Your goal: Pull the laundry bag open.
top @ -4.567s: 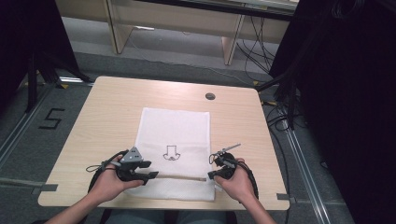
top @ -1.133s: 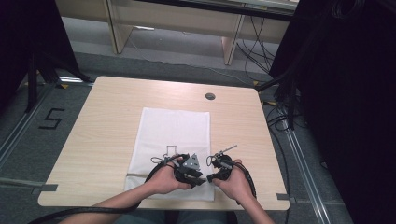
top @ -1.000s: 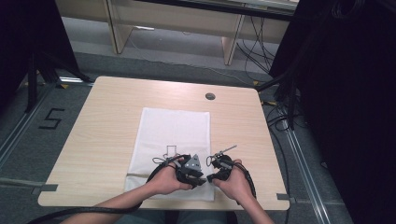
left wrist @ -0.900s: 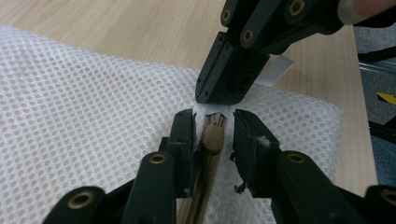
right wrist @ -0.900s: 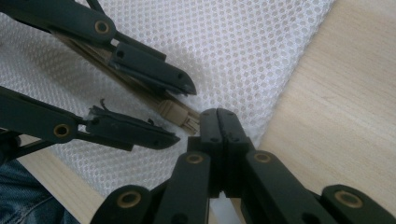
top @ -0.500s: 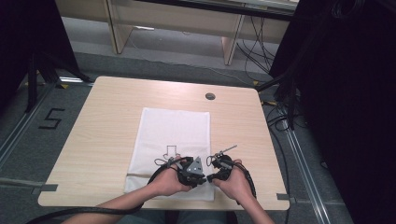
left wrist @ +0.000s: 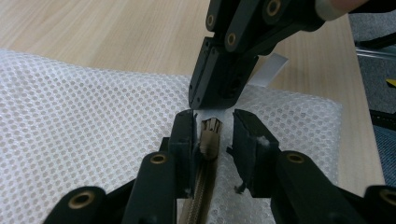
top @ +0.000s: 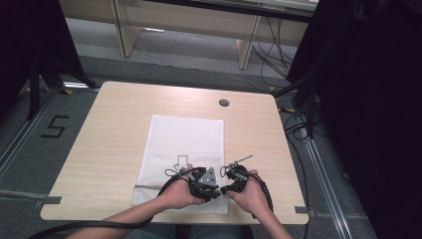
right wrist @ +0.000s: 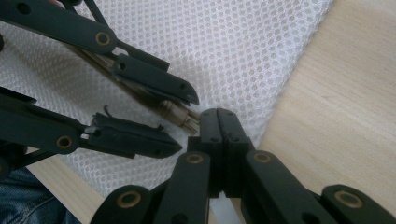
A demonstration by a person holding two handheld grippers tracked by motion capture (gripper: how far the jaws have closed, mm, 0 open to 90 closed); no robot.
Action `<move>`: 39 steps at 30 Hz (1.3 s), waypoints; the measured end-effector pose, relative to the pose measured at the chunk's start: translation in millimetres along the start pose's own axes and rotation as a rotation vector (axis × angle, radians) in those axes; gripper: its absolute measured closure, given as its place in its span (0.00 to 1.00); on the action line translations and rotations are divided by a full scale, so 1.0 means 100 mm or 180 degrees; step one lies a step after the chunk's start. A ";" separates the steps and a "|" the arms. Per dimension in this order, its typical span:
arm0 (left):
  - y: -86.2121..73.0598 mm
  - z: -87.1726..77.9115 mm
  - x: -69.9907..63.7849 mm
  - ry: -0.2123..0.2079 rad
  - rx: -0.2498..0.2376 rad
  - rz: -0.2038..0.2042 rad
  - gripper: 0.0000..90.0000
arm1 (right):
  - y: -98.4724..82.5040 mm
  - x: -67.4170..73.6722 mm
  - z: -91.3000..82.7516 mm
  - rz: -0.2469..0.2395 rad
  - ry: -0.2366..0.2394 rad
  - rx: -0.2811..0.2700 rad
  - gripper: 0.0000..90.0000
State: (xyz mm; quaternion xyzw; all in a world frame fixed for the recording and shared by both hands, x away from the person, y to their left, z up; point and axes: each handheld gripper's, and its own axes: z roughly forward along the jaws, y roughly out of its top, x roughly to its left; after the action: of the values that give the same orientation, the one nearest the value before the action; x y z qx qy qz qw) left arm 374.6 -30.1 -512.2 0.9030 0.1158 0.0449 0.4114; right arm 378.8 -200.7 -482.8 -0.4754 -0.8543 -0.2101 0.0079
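A white mesh bag point(top: 184, 139) lies flat on the wooden table point(top: 114, 129), with its tan zipper point(left wrist: 201, 186) along the near edge. My left gripper point(left wrist: 212, 140) sits at the zipper's right end. Its jaws have just been opening and now stand apart with the zipper pull point(left wrist: 210, 133) between them, against the left pad point(left wrist: 184, 137) and clear of the right one. Tip to tip with it, my right gripper point(right wrist: 219, 126) is shut on the bag's end by the zipper, where a white tab point(left wrist: 272, 70) sticks out. In the high view the left gripper point(top: 214, 191) and right gripper point(top: 224, 189) meet at the bag's near right corner.
A black arrow outline point(top: 181, 160) is printed on the bag. A round cable hole point(top: 224, 103) sits in the table's far side. The table's near edge point(top: 149, 218) lies just under the hands. Cables point(top: 298, 129) hang off the right side.
Since the earliest frame my left hand has travelled right along the bag's near edge until it meets the right gripper. Over the last second neither hand has shifted.
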 end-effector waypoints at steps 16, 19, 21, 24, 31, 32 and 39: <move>0.02 -0.03 -0.03 0.0048 0.0006 0.0002 0.91 | 0.00 0.00 0.00 0.0005 0.0025 0.0001 1.00; 0.02 -0.05 -0.03 0.0046 0.0011 -0.0028 0.91 | 0.00 0.01 0.00 -0.0013 0.0015 0.0019 1.00; 0.02 -0.05 -0.02 0.0024 0.0006 -0.0067 0.91 | 0.00 0.02 0.00 0.0008 0.0006 0.0036 1.00; 0.02 -0.05 0.00 -0.0020 -0.0019 -0.0127 0.91 | 0.01 0.03 0.01 -0.0030 -0.0032 0.0013 1.00; 0.02 -0.12 0.01 -0.0009 -0.0013 -0.0187 0.91 | 0.01 0.02 0.01 0.0012 -0.0032 0.0045 1.00; 0.00 -0.12 0.01 -0.0030 -0.0051 -0.0226 0.91 | 0.02 0.02 0.01 0.0018 -0.0024 0.0042 1.00; 0.01 -0.13 0.00 -0.0021 -0.0051 -0.0188 0.91 | 0.01 0.02 0.01 0.0012 -0.0029 0.0043 1.00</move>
State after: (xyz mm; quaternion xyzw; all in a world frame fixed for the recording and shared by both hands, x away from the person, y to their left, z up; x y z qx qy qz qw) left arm 372.8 -21.4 -502.9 0.8960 0.1407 0.0308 0.4201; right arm 378.8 -197.8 -482.4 -0.4779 -0.8548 -0.2021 0.0075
